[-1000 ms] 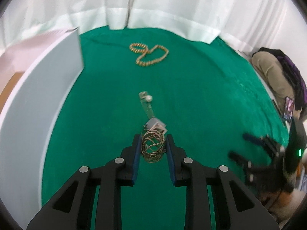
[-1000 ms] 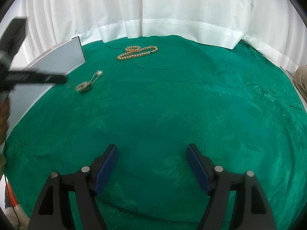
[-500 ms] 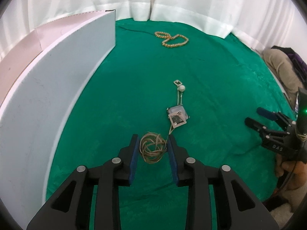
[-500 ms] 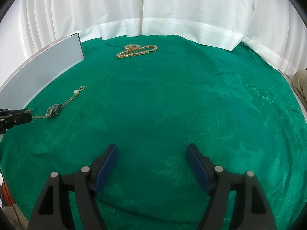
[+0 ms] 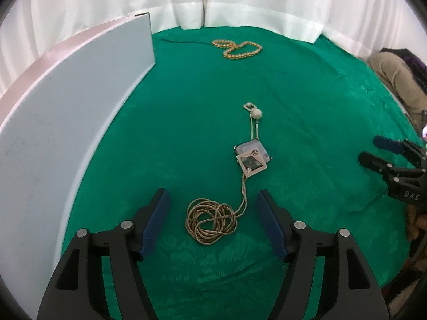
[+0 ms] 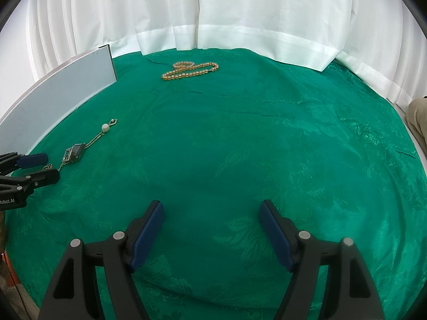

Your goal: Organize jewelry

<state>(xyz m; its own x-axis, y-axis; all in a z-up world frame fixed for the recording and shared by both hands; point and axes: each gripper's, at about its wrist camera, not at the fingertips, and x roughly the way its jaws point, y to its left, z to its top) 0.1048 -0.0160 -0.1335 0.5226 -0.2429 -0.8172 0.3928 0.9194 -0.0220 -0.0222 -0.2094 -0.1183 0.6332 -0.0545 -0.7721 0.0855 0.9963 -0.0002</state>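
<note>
Two necklaces lie on the green cloth point(image 5: 160, 133). In our left wrist view the left gripper point(image 5: 213, 213) has just been opening — its jaws stand released around the coiled chain necklace point(image 5: 212, 221), pendant at twelve o'clock; bead necklace point(image 5: 237, 49) farther off, apparently untouched. Our right wrist view alone shows the right gripper point(image 6: 210, 229) from behind — released, empty.
</note>
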